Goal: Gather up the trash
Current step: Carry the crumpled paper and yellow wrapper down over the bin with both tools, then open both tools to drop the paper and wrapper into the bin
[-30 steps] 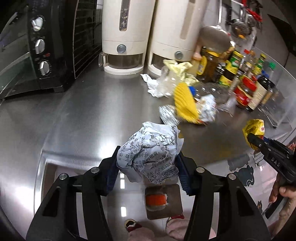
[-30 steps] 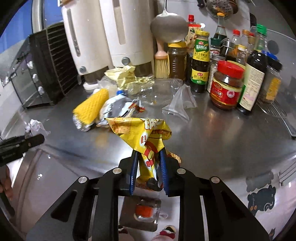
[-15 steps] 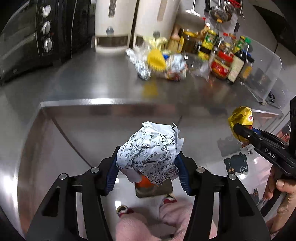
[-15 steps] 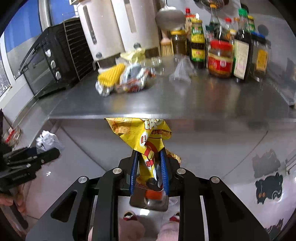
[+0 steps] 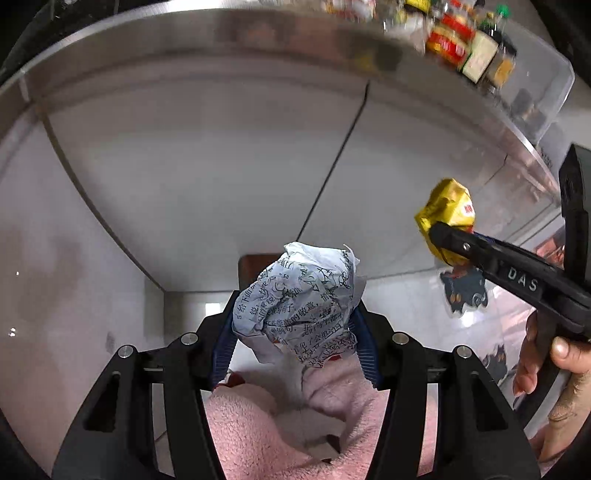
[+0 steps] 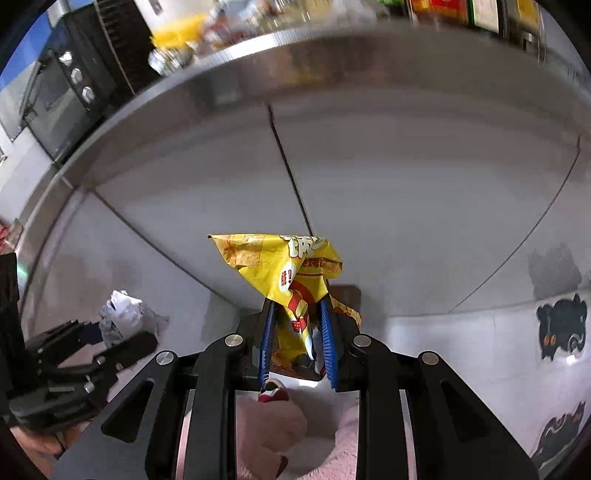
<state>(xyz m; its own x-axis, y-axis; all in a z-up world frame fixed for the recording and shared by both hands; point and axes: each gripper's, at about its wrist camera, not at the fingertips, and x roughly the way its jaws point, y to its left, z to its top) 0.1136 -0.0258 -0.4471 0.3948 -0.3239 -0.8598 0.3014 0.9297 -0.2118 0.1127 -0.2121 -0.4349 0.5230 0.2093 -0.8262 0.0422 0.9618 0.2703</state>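
My left gripper (image 5: 295, 332) is shut on a crumpled ball of printed white paper (image 5: 299, 299), held below the counter's front edge, in front of the steel cabinet doors. My right gripper (image 6: 297, 339) is shut on a crumpled yellow snack bag (image 6: 280, 266), also below counter level. The right gripper with the yellow bag (image 5: 448, 210) shows at the right of the left wrist view. The left gripper with the paper ball (image 6: 122, 314) shows at the lower left of the right wrist view. More trash lies blurred on the counter (image 6: 177, 33).
The steel counter edge (image 5: 184, 33) runs across the top, with sauce bottles (image 5: 476, 48) at its right and a black oven (image 6: 70, 85) at its left. Steel cabinet doors (image 6: 406, 184) fill the middle. Pink slippers (image 5: 280, 417) and a dark floor object (image 5: 255, 264) lie below.
Both grippers have dropped from above the counter to below its front edge, each keeping its trash. The counter and its clutter have slid up to the top of both views.
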